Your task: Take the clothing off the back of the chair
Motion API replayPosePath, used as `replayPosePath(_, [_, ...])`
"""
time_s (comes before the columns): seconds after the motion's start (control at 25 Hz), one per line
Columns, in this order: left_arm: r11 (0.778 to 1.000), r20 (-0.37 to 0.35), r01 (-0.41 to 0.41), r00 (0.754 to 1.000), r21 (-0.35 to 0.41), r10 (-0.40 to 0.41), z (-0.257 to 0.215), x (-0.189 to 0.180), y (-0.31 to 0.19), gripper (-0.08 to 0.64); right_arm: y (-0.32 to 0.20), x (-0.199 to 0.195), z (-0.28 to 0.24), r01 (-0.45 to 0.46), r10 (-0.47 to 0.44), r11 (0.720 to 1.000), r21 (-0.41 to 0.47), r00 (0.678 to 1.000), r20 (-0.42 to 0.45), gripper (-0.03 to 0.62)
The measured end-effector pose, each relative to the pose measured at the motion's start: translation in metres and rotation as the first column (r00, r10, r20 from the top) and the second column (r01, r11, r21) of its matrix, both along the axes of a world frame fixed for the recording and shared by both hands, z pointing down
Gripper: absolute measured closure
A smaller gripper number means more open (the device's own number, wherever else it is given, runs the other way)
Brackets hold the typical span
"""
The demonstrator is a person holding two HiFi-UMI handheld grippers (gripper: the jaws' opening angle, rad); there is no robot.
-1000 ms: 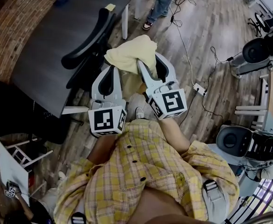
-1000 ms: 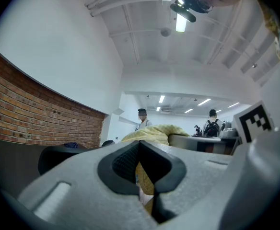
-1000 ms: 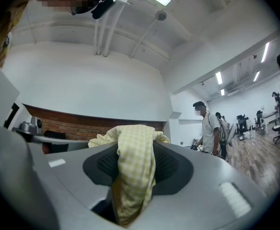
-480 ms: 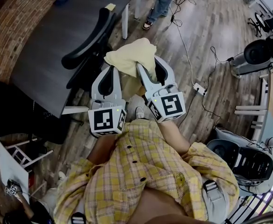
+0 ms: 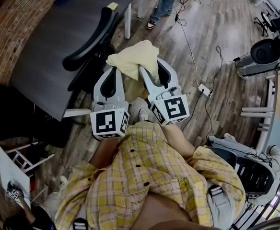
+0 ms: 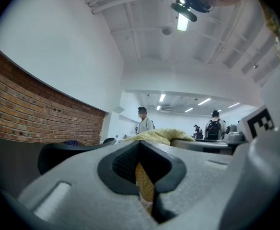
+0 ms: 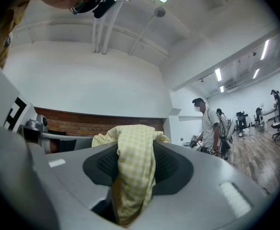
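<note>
The clothing (image 5: 132,55) is a pale yellow checked garment, bunched up and held in the air just right of the black chair's backrest (image 5: 89,40). My right gripper (image 5: 149,66) is shut on it. In the right gripper view the clothing (image 7: 136,152) drapes over and down between the jaws of that gripper (image 7: 135,181). My left gripper (image 5: 112,71) sits at the clothing's lower left edge. In the left gripper view a strip of the checked fabric (image 6: 145,183) fills the narrow slit of the left gripper (image 6: 142,176), with more of it bunched above.
A dark table (image 5: 44,56) stands behind the chair by the brick wall (image 5: 5,28). A person's legs (image 5: 163,6) stand on the wood floor beyond. A power strip with cable (image 5: 204,91) lies at the right; grey office chairs (image 5: 248,164) are at the lower right.
Both grippers and the clothing have barely shifted. A grey office chair at the lower right has slid toward the bottom right corner.
</note>
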State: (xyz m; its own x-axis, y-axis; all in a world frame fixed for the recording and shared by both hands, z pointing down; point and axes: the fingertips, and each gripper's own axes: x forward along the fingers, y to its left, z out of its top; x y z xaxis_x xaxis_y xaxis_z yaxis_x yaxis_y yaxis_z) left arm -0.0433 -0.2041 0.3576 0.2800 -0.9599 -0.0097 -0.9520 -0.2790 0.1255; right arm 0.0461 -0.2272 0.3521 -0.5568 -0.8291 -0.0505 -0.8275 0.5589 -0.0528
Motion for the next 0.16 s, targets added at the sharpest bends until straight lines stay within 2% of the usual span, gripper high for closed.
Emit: replayPosePath(0.16, [1.0, -0.001, 0.0, 1.0, 0.0, 0.0, 0.0017, 0.0006, 0.0026, 0.56, 0.0043, -0.0014, 0.0007, 0.003, -0.003, 1.0, 0.001, 1.0, -0.001, 0.422])
